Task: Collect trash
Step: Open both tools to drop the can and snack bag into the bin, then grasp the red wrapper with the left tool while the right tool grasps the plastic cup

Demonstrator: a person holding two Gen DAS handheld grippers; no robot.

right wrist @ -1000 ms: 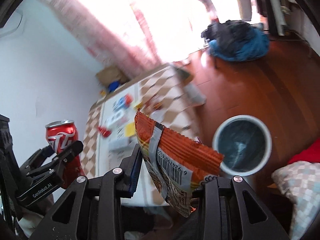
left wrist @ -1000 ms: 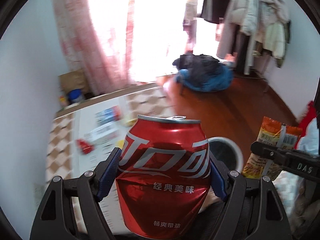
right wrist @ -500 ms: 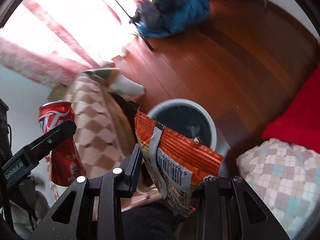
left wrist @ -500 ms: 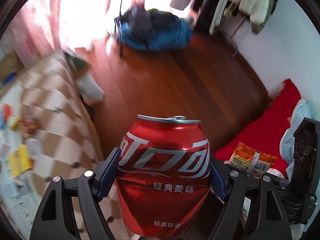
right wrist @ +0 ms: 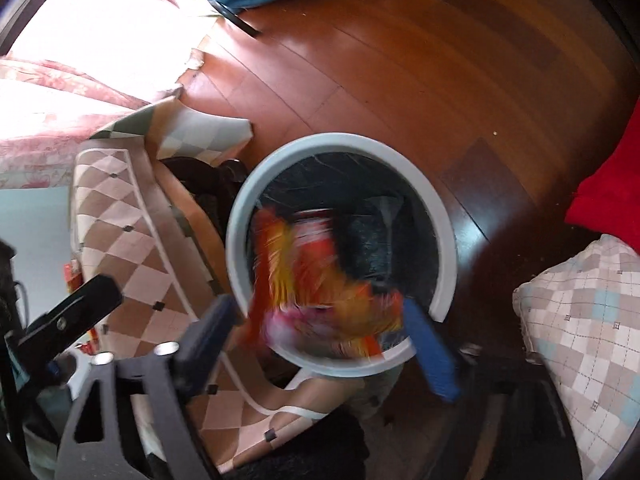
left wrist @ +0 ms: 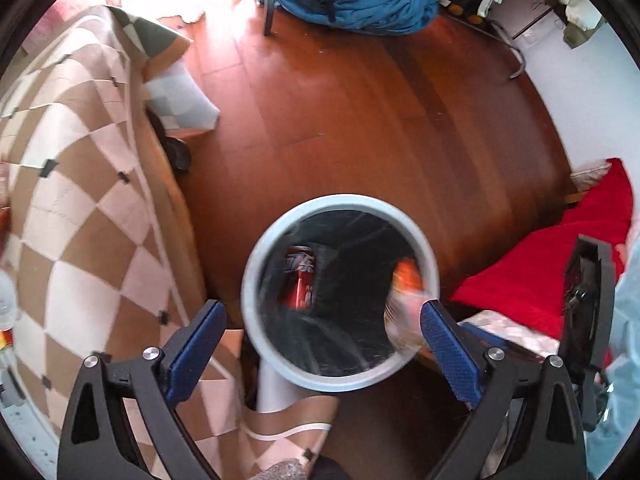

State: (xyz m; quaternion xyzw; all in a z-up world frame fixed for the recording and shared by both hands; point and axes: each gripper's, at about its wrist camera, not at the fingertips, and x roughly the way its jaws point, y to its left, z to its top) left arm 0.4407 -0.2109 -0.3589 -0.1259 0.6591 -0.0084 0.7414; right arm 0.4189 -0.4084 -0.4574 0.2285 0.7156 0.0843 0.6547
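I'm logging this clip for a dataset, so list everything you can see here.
Trash bin: one, pale rim, dark liner, on floor.
Cola can: one, red, inside bin.
Snack bag: one, orange, blurred, over the bin mouth.
Checkered cloth: one, tan-white, left of bin.
Floor: brown wood.
Clothes heap: blue-grey, far floor.
Red fabric: one, right.
Plaid pillow: one, right.
Left tool: open.
Right tool: open.

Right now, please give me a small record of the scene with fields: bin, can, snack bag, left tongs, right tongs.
bin: round grey trash bin, black liner, on the wood floor
can: red cola can, inside the bin
snack bag: orange snack bag, blurred, at the bin's mouth
left tongs: open, holding nothing, above the bin
right tongs: open, above the bin
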